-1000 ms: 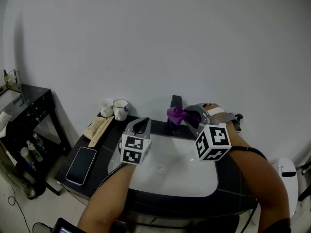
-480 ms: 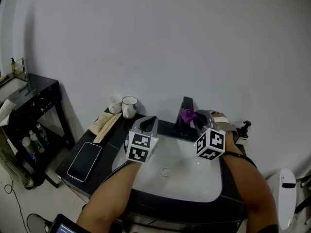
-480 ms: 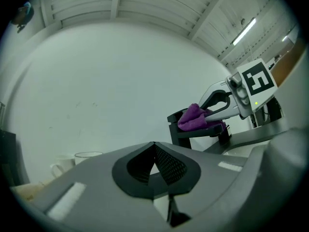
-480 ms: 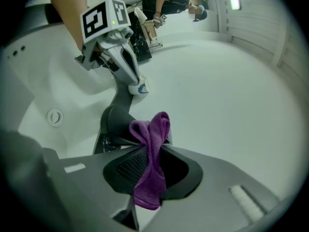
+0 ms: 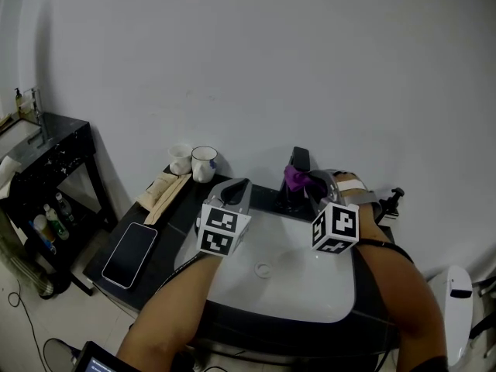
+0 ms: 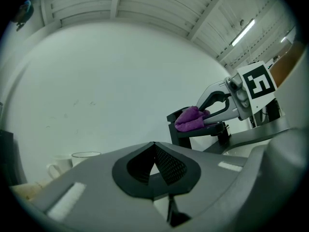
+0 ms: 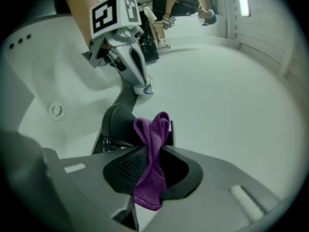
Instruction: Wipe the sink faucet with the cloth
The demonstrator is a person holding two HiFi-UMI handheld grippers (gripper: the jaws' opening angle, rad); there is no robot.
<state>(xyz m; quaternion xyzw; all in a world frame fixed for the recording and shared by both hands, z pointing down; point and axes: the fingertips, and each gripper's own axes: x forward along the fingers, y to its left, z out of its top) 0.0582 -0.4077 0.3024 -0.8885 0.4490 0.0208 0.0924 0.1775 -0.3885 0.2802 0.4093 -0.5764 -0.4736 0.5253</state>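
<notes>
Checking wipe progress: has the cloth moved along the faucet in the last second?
No clear shift: the cloth, clamped in the right gripper, stays against the faucet near its top.

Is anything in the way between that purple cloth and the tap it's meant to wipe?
Nothing visible is. The right hand-held gripper holds the purple cloth right at the top of the black faucet, with no object between them. The left hand-held gripper is shut, empty, and off to the side.

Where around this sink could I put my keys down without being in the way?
Bare counter strip between the phone and the left rim of the basin. Crowded: back-left corner with two cups and packets, and the faucet, where the right gripper holds the cloth.
</notes>
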